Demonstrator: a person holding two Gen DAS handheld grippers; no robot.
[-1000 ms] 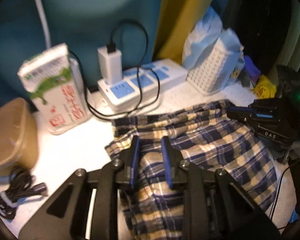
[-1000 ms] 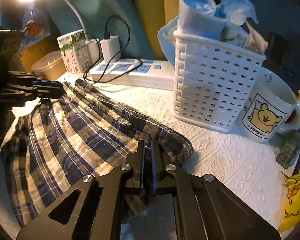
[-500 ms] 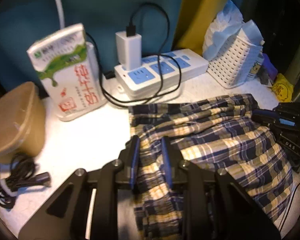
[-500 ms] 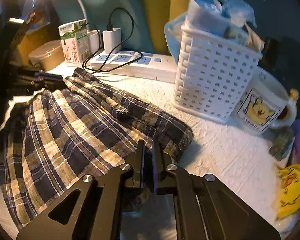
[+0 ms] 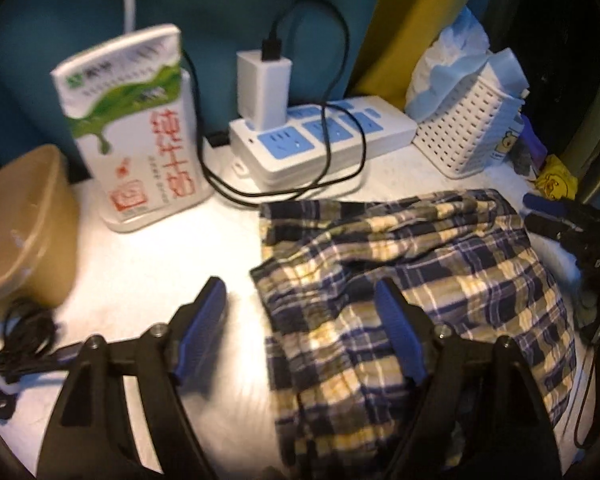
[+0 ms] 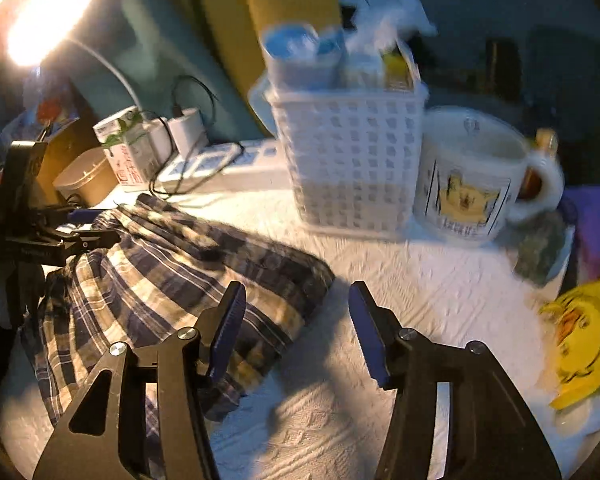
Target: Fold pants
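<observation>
1. Left gripper (image 5: 300, 320): I have its jaws spread wide, nothing between them. One blue pad sits over bare tabletop, the other over the plaid cloth at the garment's near-left edge.

2. Right gripper (image 6: 296, 328): likewise wide apart and empty. Its left pad overlaps the pants' right-hand edge; its right pad hangs over the white textured table cover (image 6: 420, 292).

3. Pants (image 5: 420, 280): plaid, blue, navy and cream, lying bunched on the table between my two grippers, with a gathered band along the far edge and loose ridges across the middle. I judge one fold laid and released, not yet tidy.

4. Step in hand, as I read it: re-grip for the next fold. I would take both layers at matching corners, pinch well inside the hem so neither layer slips, lift only enough to clear the ridges, and carry both sides evenly.

5. Hazards beyond the cloth: black charger cable (image 5: 328, 152) looping just beside the far edge; power strip (image 5: 324, 140); milk carton (image 5: 136, 128); white basket (image 6: 352, 168); bear mug (image 6: 472, 176). I would keep the fold short of these.
</observation>
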